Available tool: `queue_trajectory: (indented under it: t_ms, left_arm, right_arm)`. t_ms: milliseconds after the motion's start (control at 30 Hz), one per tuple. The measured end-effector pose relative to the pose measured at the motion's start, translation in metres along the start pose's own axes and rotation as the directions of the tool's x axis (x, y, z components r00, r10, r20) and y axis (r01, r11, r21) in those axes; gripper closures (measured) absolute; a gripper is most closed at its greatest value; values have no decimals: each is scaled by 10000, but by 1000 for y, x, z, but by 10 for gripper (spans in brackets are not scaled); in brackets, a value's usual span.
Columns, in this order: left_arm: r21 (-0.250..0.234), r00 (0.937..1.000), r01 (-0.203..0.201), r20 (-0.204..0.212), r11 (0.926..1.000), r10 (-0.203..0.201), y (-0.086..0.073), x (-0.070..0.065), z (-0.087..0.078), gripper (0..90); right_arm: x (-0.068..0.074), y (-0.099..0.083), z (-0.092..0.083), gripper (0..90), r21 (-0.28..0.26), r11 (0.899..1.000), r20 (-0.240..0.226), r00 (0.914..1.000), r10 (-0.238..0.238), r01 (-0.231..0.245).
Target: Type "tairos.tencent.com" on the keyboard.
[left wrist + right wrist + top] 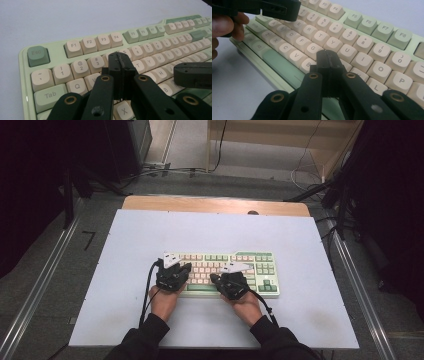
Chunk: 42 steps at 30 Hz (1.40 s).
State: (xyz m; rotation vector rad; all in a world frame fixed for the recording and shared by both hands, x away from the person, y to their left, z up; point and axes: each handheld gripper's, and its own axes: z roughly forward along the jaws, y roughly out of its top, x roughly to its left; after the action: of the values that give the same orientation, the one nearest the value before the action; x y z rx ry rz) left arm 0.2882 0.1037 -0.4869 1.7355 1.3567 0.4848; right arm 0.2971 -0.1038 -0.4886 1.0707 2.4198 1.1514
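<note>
I have the green keyboard lying mid-bench, near my edge, with both grippers poised over its keys. The left gripper and right gripper have fingers pinched together, holding nothing. To type cleanly I'd dip one closed tip straight onto a single keycap, avoiding its neighbours

Grey carpet floor, wood shelving at back, cables.

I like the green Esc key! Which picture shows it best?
The left gripper view: the Esc key sits large and sharp there, its label readable. In the high view it is hidden at the keyboard corner; the right gripper view looks at other keys.
</note>
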Motion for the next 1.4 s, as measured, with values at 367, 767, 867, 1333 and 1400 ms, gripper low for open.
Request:
queue_trajectory:
  t_ms: [367,767,867,1333,1400]
  left_arm:
    - [13,10000,-2,9,10000,2,0,0,0,900]
    - [-4,10000,-3,37,10000,3,0,0,-1,900]
    - [-3,10000,1,27,10000,-1,0,0,-1,900]
    - [97,9997,-34,227,9999,32,0,-5,6,900]
    - [123,9997,-77,230,9999,74,1,-6,7,900]
  right_arm:
    - [1,-1,1,876,42,10000,-4,10000,-4,4]
    - [0,-1,1,876,-3,10000,64,10000,40,-40]
    - [-3,1,-3,876,-201,9997,137,9998,174,-171]
    - [-11,4,-8,876,-386,9982,389,9981,474,-459]
    - [-12,4,-8,876,-416,9981,423,9979,481,-464]
